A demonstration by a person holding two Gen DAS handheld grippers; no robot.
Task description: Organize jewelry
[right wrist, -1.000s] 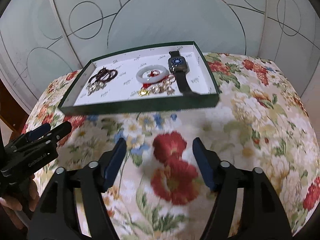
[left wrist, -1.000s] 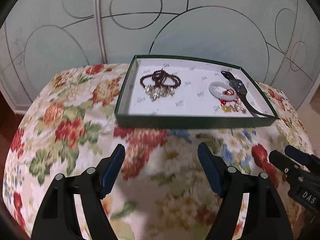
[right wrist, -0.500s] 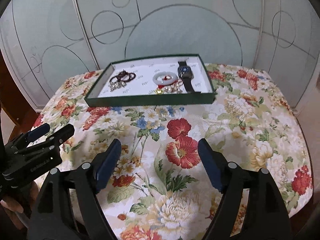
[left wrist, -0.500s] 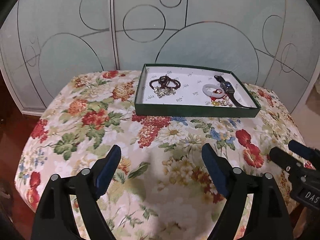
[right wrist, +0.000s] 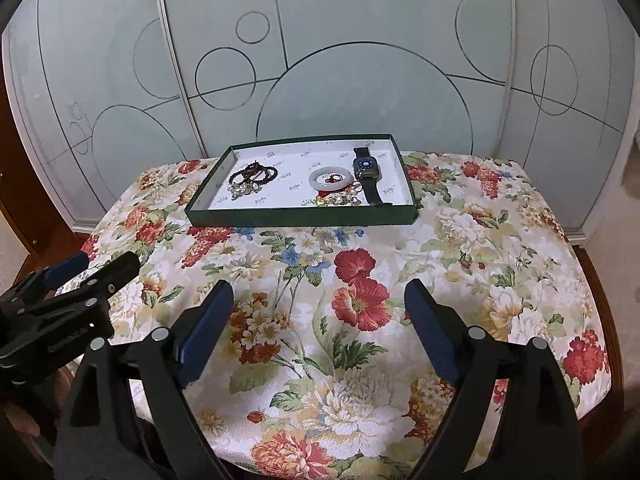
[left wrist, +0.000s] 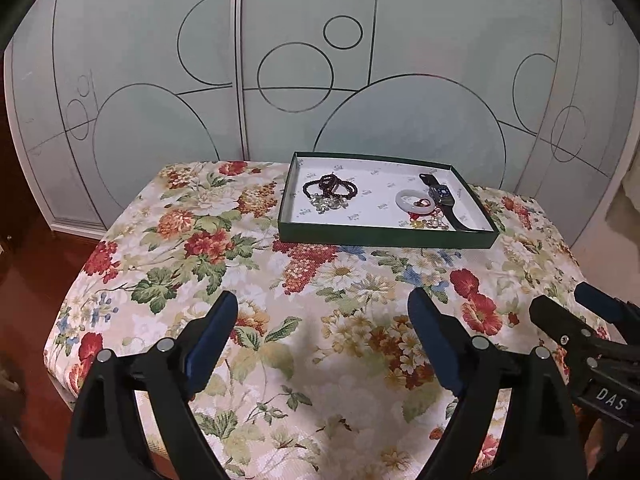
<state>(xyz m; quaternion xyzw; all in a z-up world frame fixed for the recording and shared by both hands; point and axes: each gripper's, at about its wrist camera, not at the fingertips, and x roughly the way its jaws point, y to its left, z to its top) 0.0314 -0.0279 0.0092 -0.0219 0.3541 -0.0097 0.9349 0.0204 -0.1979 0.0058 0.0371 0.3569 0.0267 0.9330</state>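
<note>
A shallow green tray (left wrist: 384, 238) (right wrist: 300, 217) with a white lining sits at the far side of a floral-covered table (left wrist: 280, 292) (right wrist: 460, 264). In it lie dark bead bracelets (left wrist: 330, 186) (right wrist: 253, 174), a pale bangle (left wrist: 414, 202) (right wrist: 330, 179), a black smartwatch (left wrist: 442, 196) (right wrist: 368, 172) and small gold and pearl pieces (left wrist: 428, 222) (right wrist: 338, 199). My left gripper (left wrist: 322, 320) is open and empty, well back from the tray; it also shows at the left of the right wrist view (right wrist: 92, 270). My right gripper (right wrist: 318, 312) is open and empty; it also shows at the right of the left wrist view (left wrist: 568, 306).
A frosted glass wall with circle patterns (left wrist: 320, 80) (right wrist: 340, 80) stands right behind the table. Reddish wood floor (left wrist: 24, 280) lies left of the table. The table's front and side edges drop off near both grippers.
Both grippers have pulled back and up from the tray, which now looks smaller and farther. Both stayed open and empty. The jewelry in the tray has not moved.
</note>
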